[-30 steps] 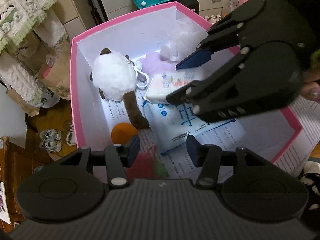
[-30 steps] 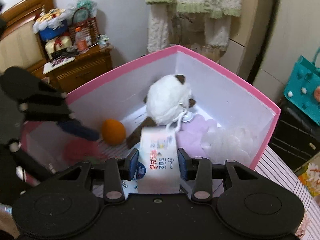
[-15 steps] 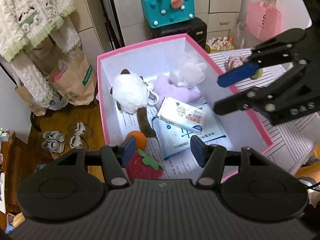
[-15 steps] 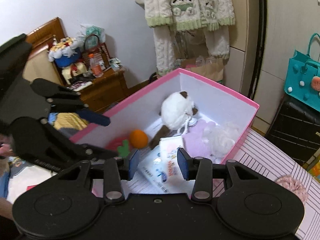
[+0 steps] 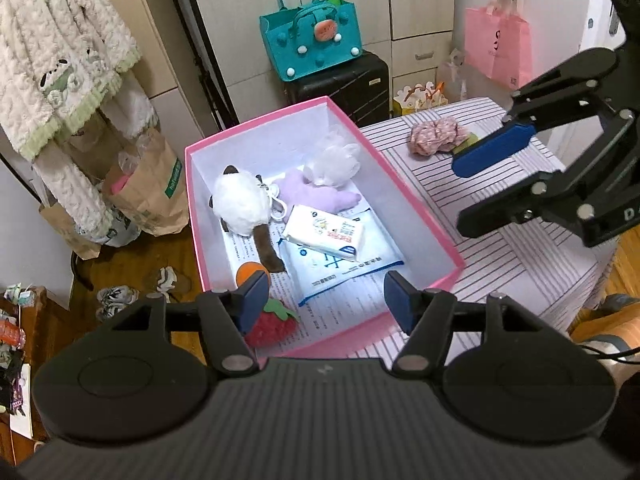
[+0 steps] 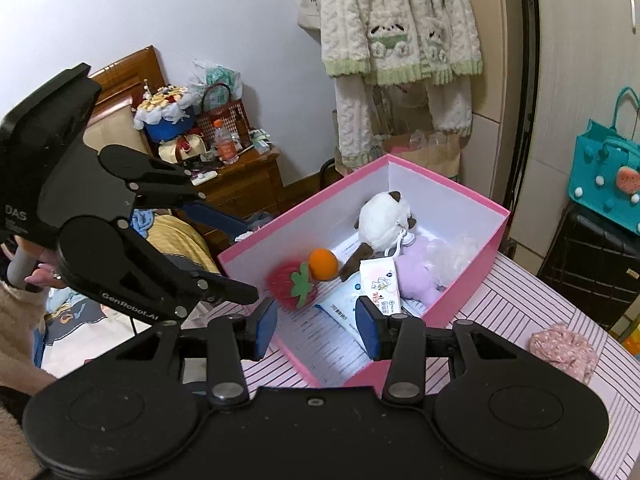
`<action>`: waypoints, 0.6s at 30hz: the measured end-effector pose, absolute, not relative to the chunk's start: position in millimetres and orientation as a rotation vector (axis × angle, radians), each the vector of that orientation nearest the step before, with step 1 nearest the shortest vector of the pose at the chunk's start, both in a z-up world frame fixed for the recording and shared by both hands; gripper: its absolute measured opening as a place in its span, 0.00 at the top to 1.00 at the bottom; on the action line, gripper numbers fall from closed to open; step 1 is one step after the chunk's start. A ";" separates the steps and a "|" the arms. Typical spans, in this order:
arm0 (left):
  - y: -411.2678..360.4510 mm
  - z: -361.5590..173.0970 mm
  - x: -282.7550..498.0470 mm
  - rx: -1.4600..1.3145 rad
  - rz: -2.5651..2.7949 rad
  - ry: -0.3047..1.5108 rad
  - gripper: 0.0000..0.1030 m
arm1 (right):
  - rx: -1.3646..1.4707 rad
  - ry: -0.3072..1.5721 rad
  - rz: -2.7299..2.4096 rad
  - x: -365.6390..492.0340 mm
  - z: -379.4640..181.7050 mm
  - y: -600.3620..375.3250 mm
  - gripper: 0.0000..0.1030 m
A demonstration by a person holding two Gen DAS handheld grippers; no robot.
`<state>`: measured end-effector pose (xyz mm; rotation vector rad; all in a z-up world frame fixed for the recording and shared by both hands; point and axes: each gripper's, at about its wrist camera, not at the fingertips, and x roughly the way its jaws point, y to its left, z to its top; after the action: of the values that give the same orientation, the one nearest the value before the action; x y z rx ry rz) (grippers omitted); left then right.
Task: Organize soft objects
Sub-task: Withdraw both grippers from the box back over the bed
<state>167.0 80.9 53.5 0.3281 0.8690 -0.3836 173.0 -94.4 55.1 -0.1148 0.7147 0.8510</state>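
A pink box (image 5: pixel 416 208) (image 6: pixel 476 276) stands on the striped table. It holds a white plush cat (image 5: pixel 240 206) (image 6: pixel 384 220), a purple plush (image 5: pixel 316 194), a white mesh puff (image 5: pixel 334 158), a tissue pack (image 5: pixel 326 236) (image 6: pixel 380 288), an orange ball (image 6: pixel 323 264) and a red strawberry (image 5: pixel 270 322) (image 6: pixel 290 286). A pink scrunchie (image 5: pixel 436 134) (image 6: pixel 564 350) lies on the table outside the box. My left gripper (image 5: pixel 324 300) is open and empty above the box's near edge. My right gripper (image 6: pixel 316 326) is open and empty, raised to the right of the box.
A teal bag (image 5: pixel 312 40) sits on a black suitcase (image 5: pixel 344 80) behind the box. A pink bag (image 5: pixel 498 46) hangs at the back right. Paper bags (image 5: pixel 144 188) and shoes (image 5: pixel 116 296) are on the floor to the left. A wooden nightstand (image 6: pixel 236 184) stands beyond the box.
My right gripper let go of the tissue pack in the box, opened and pulled up and away. My left gripper also rose and drew back from the box.
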 end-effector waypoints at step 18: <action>39.8 69.3 123.7 0.330 -0.469 0.884 0.31 | -0.154 0.626 0.810 95.8 70.2 -147.1 0.38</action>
<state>123.7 39.8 69.3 0.3300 0.8837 -0.4687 95.8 -147.1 70.2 -0.1535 0.6259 0.8099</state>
